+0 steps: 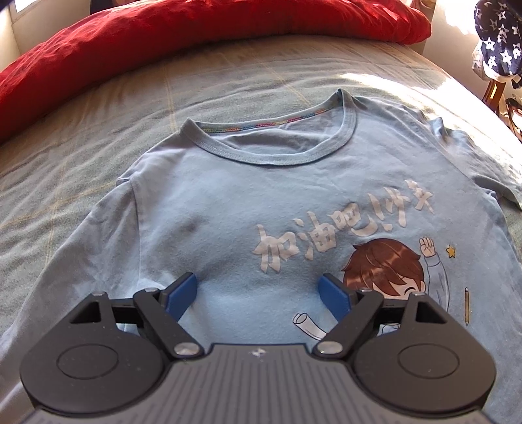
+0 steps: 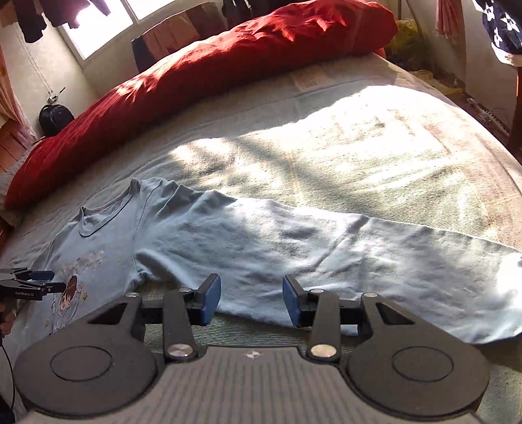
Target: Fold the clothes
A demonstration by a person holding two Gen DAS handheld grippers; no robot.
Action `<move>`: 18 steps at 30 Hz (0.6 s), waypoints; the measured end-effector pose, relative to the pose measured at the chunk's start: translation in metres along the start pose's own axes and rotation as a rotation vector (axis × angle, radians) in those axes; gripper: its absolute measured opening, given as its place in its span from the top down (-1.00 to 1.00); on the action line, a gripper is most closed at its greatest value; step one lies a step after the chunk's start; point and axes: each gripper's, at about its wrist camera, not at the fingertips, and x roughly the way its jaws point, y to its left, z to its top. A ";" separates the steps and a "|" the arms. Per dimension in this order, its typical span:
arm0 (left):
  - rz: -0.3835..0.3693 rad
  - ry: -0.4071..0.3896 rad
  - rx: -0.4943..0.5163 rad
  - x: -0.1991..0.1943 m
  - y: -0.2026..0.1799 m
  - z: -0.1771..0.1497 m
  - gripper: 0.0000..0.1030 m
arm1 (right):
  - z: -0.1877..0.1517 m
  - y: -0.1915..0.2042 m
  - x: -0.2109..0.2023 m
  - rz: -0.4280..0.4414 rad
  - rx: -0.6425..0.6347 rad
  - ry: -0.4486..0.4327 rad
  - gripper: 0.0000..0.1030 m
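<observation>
So I'm in somebody's bedroom, pretty clearly a lived-in home. Under me is a big bed (image 2: 375, 156) with a pale grey-green checked cover, and a rumpled red duvet (image 2: 202, 71) is bunched along the far side. There's a sunlit window (image 2: 98, 22) at the far left with dark clothes hanging (image 2: 32, 19) in front of it, and sun patches land on the bed. A navy star-print garment (image 1: 499, 39) hangs at the far right. A dark bag (image 2: 55, 119) sits by the left wall.

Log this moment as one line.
shirt: flat on bed, unfolded | left claw: open over chest | right claw: open at sleeve
</observation>
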 end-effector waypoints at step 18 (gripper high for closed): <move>0.093 -0.051 0.128 -0.038 -0.046 -0.007 -0.63 | -0.033 -0.134 -0.056 -0.019 0.387 -0.148 -0.34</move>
